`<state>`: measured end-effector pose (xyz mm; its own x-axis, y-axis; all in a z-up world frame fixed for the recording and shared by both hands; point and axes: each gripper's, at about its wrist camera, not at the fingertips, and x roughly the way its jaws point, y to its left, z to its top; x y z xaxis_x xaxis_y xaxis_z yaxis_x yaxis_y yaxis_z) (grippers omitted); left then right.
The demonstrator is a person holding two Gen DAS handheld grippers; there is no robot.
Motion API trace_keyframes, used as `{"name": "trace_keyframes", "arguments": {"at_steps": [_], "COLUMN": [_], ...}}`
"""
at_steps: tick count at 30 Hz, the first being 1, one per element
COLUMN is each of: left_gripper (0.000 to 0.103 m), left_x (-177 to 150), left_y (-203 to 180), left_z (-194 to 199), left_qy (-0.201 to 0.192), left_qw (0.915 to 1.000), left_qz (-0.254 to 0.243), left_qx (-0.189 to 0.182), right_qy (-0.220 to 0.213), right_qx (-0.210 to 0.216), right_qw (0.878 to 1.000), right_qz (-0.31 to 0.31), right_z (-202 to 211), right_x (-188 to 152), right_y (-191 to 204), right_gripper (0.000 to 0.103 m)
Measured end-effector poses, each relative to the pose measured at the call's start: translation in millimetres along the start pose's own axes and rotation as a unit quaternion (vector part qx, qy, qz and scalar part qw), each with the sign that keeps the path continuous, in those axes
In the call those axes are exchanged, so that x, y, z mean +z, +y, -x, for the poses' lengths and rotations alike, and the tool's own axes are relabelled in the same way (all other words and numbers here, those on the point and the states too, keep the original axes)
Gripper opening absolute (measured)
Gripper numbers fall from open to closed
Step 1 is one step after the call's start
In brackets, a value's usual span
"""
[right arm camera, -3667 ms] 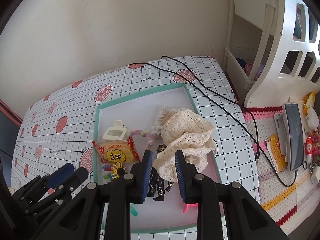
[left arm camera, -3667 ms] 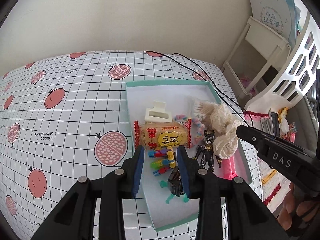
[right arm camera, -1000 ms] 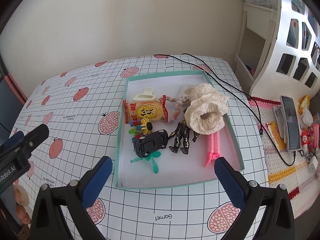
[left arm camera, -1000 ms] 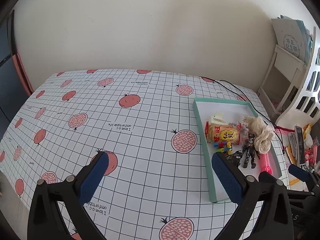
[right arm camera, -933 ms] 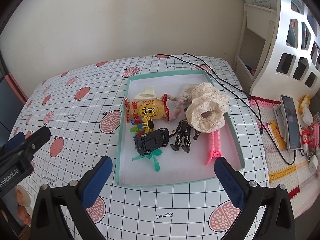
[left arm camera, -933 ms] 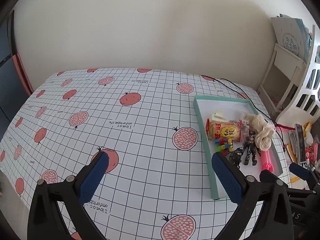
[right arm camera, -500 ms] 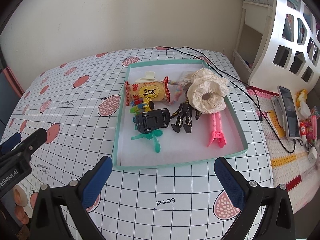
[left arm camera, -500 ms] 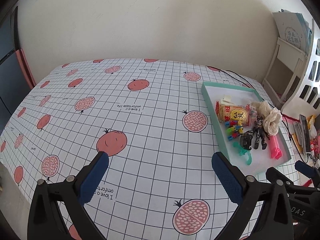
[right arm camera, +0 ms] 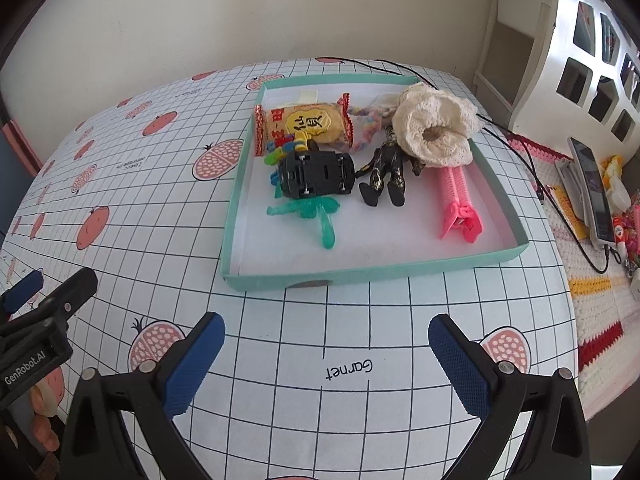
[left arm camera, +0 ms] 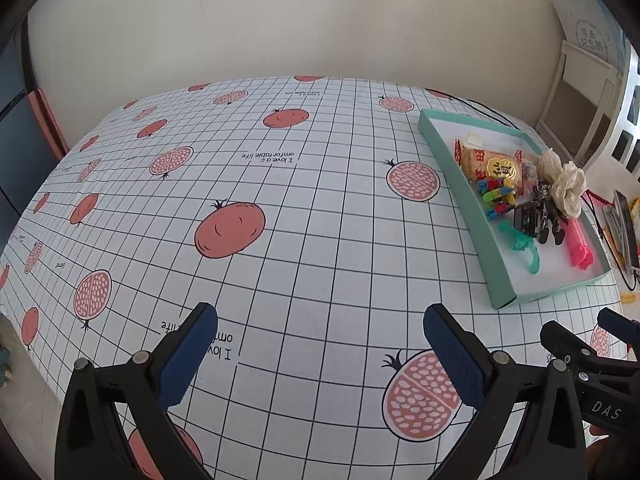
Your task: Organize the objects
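While seen half a second ago a little nearer to the tray [right arm camera: 516, 249], now pulled back toward the near edge of the table [left arm camera: 304, 240]: more grid cloth between both grippers and the tray in both views. Left gripper [left arm camera: 320, 354] spread wide, fingers released, nothing between the blue pads [left arm camera: 186, 360], hovering over bare cloth beside a pomegranate print. Right gripper [right arm camera: 326, 364] also spread wide and empty, blue pads [right arm camera: 460, 368] over the word "Garnet" on the cloth, just in front of the tray's near wall. Same wide spread as one second ago; clenched close together only in the oldest frames, low over the tray.

Objects unchanged inside the tray, all toward its far half: snack pack [right arm camera: 304, 124] at the back, white clip [right arm camera: 308, 97] behind it, colored clips [right arm camera: 286, 146] and black car [right arm camera: 316, 174] in front of it, green piece [right arm camera: 320, 216] partly under the car. Dark figure [right arm camera: 384, 172] just right of the car, lace scrunchie [right arm camera: 434, 124] resting over its top, pink clip [right arm camera: 458, 200] coming out from under the scrunchie toward the near right corner. Pastel rope [right arm camera: 366, 120] between pack and scrunchie.

Black cable [right arm camera: 532, 160] along the right of the tray, phone [right arm camera: 594, 192] on the knitted mat off the table. White shelf [right arm camera: 560, 32] at far right.
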<state>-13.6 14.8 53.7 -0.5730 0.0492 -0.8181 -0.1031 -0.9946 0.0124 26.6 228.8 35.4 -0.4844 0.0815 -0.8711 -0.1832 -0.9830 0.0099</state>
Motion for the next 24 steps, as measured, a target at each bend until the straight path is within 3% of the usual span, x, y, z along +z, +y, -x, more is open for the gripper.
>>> {"name": "trace_keyframes", "arguments": {"at_steps": [13,24], "left_gripper": [0.102,0.103], "left_x": [-24,-27], "left_y": [-2,2], "left_z": [-37,-45], "left_qy": [0.053,0.057], "left_qw": [0.9985,0.9983], "left_qz": [-0.008,-0.002], "left_qx": [-0.007,-0.006], "right_qy": [0.006,0.006], "right_qx": [-0.03,-0.042], "right_qw": [1.0,0.999], "right_qz": [-0.004,-0.006], "right_z": [-23,-29], "right_x": [-14,-15], "right_y": [-3,-8], "right_gripper": [0.103,0.103]}}
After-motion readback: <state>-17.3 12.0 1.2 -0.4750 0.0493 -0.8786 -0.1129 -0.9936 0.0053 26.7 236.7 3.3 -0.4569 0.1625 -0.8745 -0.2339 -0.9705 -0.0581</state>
